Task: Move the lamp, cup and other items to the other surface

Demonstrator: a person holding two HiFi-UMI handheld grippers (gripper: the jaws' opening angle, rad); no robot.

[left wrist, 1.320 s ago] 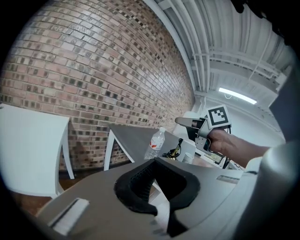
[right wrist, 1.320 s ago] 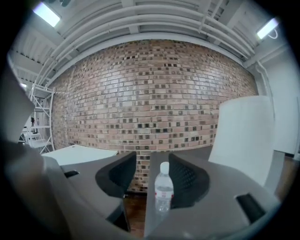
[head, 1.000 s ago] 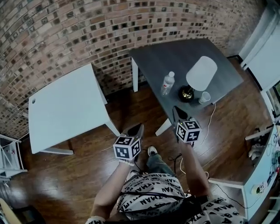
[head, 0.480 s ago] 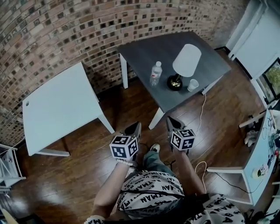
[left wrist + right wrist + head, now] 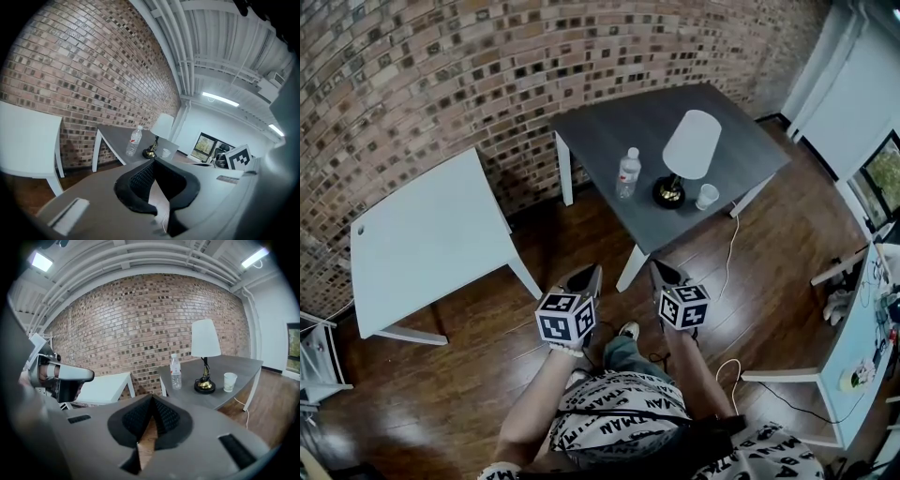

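Nearest us, both tools hang at waist height over the wooden floor (image 5: 469,394). The left tool (image 5: 587,277) and the right tool (image 5: 665,273) each have their jaws drawn together on nothing. Ahead lies the near corner of the dark grey surface (image 5: 741,141), and all the task's things stand on it. The cup (image 5: 707,196) is closest to that edge; we judge it light and easily crushed, so a gentle pinch on its wall suits it. Just beside it stands the lamp (image 5: 689,150). It looks top-heavy under its wide, flimsy shade, and we would take it by the thin stem above the dark round base. Its cord (image 5: 729,253) drops over the edge to the floor and will likely drag or snag. The bottle (image 5: 627,173), left of the lamp, is clear plastic, probably smooth and a little springy; its body below the cap seems the best hold. Further left, the white surface (image 5: 422,244) is bare, against the brick wall (image 5: 441,84). Open floor separates the two surfaces, which gives us room to carry things across.
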